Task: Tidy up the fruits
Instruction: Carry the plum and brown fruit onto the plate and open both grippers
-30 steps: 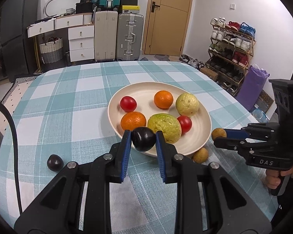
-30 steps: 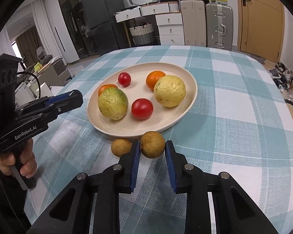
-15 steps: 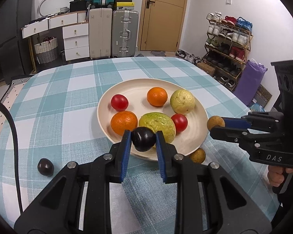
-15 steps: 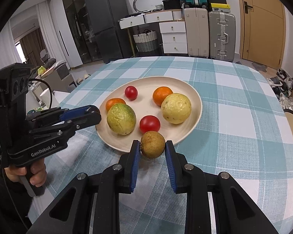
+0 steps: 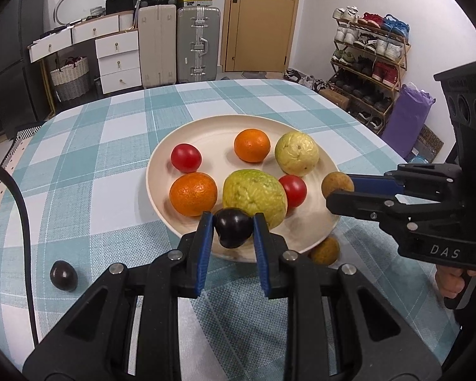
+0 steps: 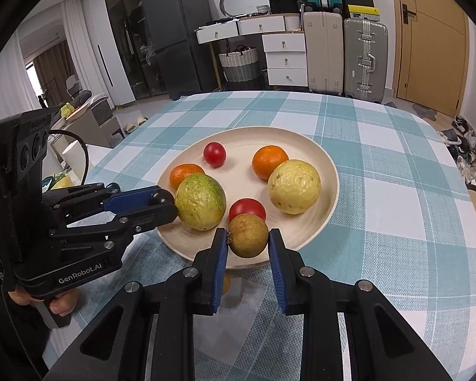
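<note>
From the left wrist view, our left tool (image 5: 233, 233) is clamped on a dark plum (image 5: 232, 227), held over the plate's (image 5: 161, 162) rim at 6 o'clock. A green guava (image 5: 254, 198) sits just beyond the plum, with a big orange (image 5: 193, 193) at the plate's 8 o'clock, so we judge the free landing spot to be the bare strip of plate directly under the plum. We should lower until the plum nearly touches, then part the fingers gently so it does not roll. At 3 o'clock the right tool (image 5: 338, 187) grips a brown longan (image 5: 336, 184) over the plate's edge. A second longan (image 5: 325, 250) lies on the table (image 5: 79, 158) just outside the rim at 5 o'clock, and a second plum (image 5: 63, 275) rests well apart at 8 o'clock; both wait their turn.

From the right wrist view, the right tool (image 6: 248, 239) is closed on the longan (image 6: 248, 235), poised above the rim at 6 o'clock, just in front of a red tomato (image 6: 247, 208). A yellow guava (image 6: 293, 186) lies at 3 o'clock. We should set the longan down in the gap near the rim, clear of the tomato, and keep our tools from crossing.
</note>
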`<state>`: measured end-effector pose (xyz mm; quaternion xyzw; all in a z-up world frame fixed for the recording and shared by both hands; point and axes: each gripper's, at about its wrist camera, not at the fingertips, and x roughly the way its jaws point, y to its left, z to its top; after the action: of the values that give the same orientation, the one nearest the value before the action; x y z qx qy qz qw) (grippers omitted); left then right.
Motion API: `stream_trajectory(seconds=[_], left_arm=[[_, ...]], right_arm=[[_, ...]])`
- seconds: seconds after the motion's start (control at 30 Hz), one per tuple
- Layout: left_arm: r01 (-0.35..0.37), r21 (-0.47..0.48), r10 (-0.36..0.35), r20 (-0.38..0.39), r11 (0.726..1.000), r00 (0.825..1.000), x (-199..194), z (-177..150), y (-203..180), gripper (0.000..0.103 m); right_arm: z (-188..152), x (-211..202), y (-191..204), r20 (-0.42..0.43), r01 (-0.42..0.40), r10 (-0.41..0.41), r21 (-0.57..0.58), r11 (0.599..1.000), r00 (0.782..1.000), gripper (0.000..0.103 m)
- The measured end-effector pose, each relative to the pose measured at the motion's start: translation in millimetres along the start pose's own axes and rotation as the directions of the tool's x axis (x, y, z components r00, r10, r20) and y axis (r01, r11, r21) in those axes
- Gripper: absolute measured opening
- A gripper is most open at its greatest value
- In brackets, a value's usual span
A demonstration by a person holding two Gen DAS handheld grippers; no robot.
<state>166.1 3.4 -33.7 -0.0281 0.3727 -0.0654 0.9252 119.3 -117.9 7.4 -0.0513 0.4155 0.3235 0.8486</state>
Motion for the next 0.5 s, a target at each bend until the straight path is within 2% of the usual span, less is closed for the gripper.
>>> stream_trajectory(seconds=[0.5], left_arm=[[0.020,0.008,-0.020,-0.030,1.000,0.999,24,13,-4,0.022]], right_arm=[[6,12,-15,-0.009,0.056,-0.056,0.005,0.998,0.998,0.027]])
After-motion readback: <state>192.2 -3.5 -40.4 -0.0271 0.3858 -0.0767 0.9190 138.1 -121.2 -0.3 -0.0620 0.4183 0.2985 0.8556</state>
